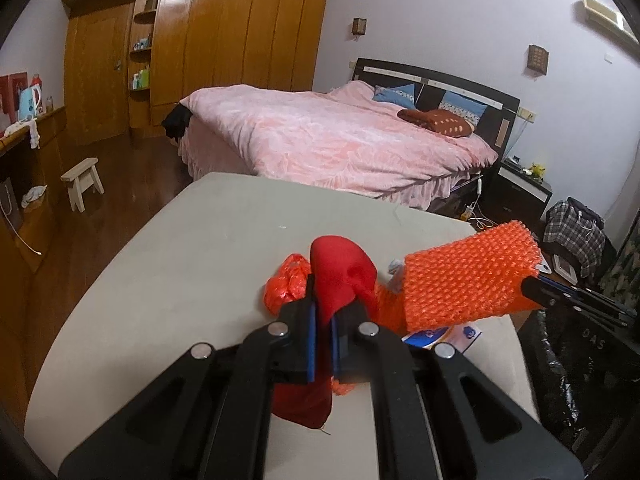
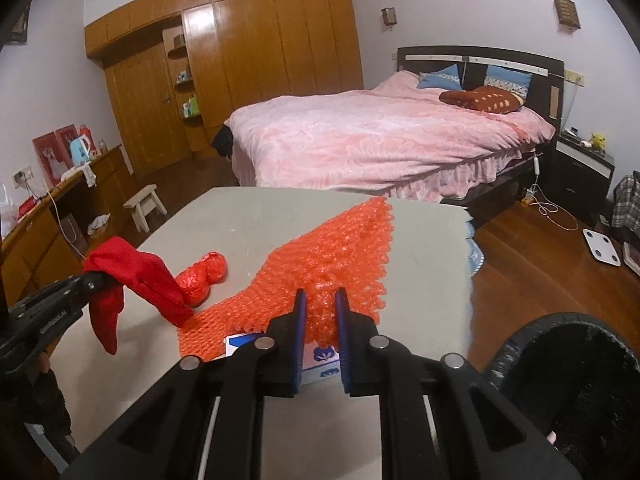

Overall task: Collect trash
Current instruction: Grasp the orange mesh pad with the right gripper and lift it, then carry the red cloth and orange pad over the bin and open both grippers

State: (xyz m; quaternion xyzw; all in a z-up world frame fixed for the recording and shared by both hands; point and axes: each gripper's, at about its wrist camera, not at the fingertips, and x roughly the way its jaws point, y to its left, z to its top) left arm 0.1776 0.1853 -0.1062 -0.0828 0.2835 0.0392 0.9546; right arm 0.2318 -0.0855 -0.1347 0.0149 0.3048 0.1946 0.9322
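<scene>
The orange foam net (image 2: pixel 320 264) is one of the trash items; it is clamped between the blue pads of the right gripper (image 2: pixel 321 316), whose jaws have closed onto a bunched part of it; the free end spreads toward 12 o'clock across the grey table (image 2: pixel 248 216) in the right wrist view. In the left wrist view the net (image 1: pixel 468 276) stands clear of the table at 3 o'clock, which suggests it is raised for transfer.

The red cloth (image 1: pixel 340 276) is the second item; the left gripper (image 1: pixel 323 344) is fully closed on its middle, so both ends hang free. In the right wrist view the cloth (image 2: pixel 136 276) drapes at 9 o'clock, one end just touching the net's near edge.

The crumpled red plastic bag (image 2: pixel 202 280) lies on the table between cloth and net, ungripped. A white and blue packet (image 2: pixel 320 358) lies partly under the net at 6 o'clock.

The black bin (image 2: pixel 576 384) stands off the table edge at 4 o'clock in the right wrist view; its position beside the table probably makes it the drop point for both held items. Risk: the net's trailing part may drag the packet or the bag.

Beyond the table: pink bed (image 2: pixel 384 140) at 1 o'clock; wooden wardrobe (image 2: pixel 240 60) at 11 o'clock.
</scene>
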